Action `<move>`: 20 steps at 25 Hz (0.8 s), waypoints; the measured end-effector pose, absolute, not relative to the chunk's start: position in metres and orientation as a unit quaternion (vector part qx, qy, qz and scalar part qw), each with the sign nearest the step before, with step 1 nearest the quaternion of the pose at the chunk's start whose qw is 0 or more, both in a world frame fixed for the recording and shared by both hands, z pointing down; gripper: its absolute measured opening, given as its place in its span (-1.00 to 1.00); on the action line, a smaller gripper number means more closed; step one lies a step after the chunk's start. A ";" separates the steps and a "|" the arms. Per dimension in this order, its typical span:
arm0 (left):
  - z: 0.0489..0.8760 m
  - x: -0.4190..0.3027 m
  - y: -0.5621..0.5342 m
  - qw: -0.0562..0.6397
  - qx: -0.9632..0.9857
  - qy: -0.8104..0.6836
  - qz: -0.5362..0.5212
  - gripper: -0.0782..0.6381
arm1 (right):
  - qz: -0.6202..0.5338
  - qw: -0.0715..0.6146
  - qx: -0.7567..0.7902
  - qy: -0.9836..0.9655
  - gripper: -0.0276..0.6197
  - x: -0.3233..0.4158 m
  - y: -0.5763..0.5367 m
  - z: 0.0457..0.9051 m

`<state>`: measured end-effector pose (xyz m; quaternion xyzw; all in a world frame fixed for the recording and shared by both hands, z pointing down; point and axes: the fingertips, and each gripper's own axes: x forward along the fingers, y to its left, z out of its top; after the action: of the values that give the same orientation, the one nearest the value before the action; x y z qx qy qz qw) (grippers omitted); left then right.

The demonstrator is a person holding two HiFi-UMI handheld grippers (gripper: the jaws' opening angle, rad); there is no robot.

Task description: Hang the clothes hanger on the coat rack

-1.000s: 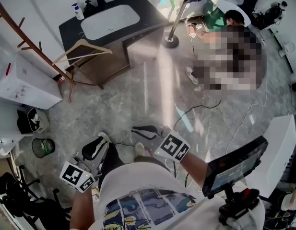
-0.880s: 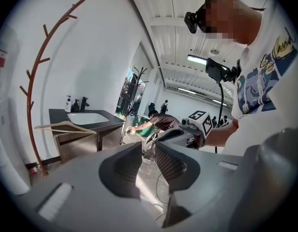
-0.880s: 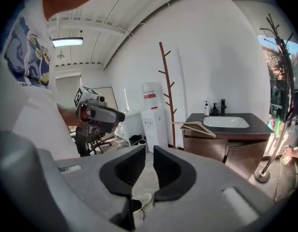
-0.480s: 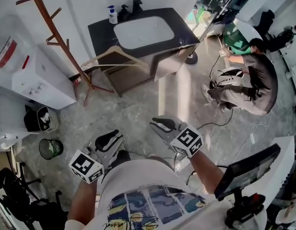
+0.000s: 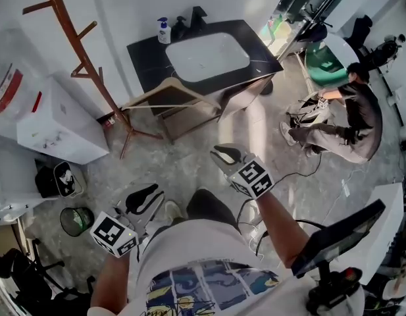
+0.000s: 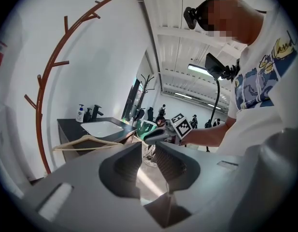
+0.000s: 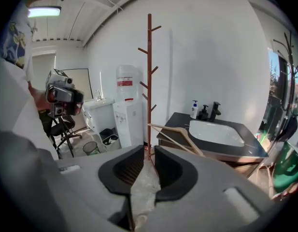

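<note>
Both grippers are empty: the left gripper [image 5: 142,198] and the right gripper [image 5: 226,155] each hold their jaws a narrow gap apart, nothing between them. Over there the wooden hanger [image 5: 145,95] leans at the front of the dark sink cabinet [image 5: 143,51], just beside the coat rack [image 5: 76,45], well apart from both grippers.

1. Wooden clothes hanger [image 5: 164,96] rests tilted against the left front corner of the dark counter [image 5: 147,52], near the white sink [image 5: 208,56].
2. Coat rack [image 5: 81,54] stands just left of the hanger.
3. Left tool [image 5: 142,199] and right tool [image 5: 226,155] are over the floor [image 5: 183,160], well apart from the hanger.
</note>
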<state>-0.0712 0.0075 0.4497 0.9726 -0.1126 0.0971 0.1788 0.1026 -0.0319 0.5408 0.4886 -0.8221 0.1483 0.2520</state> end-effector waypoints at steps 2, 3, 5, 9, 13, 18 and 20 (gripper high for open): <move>0.450 -0.065 -0.008 0.180 0.973 -0.112 0.094 -0.52 | 0.150 0.265 0.496 -0.813 -0.71 0.119 -0.058 0.547; 0.451 -0.063 -0.016 0.181 0.973 -0.113 0.094 -0.52 | 0.151 0.271 0.497 -0.810 -0.70 0.127 -0.071 0.551; 0.452 -0.057 -0.029 0.181 0.972 -0.114 0.096 -0.52 | 0.155 0.282 0.497 -0.806 -0.69 0.144 -0.094 0.563; 0.452 -0.044 -0.063 0.188 0.968 -0.131 0.102 -0.52 | 0.183 0.293 0.501 -0.793 -0.64 0.184 -0.134 0.594; 0.446 -0.021 -0.101 0.184 0.967 -0.140 0.110 -0.52 | 0.212 0.305 0.502 -0.781 -0.60 0.221 -0.172 0.621; 0.445 0.010 -0.139 0.184 0.964 -0.145 0.122 -0.52 | 0.273 0.290 0.475 -0.785 -0.45 0.245 -0.203 0.659; 0.444 0.020 -0.149 0.188 0.963 -0.147 0.126 -0.52 | 0.303 0.276 0.459 -0.789 -0.42 0.250 -0.208 0.672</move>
<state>0.0205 -0.1495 0.4442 0.9628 -0.1468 0.1263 0.1884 0.2495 -0.2083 0.6719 0.4585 -0.7888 0.3025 0.2757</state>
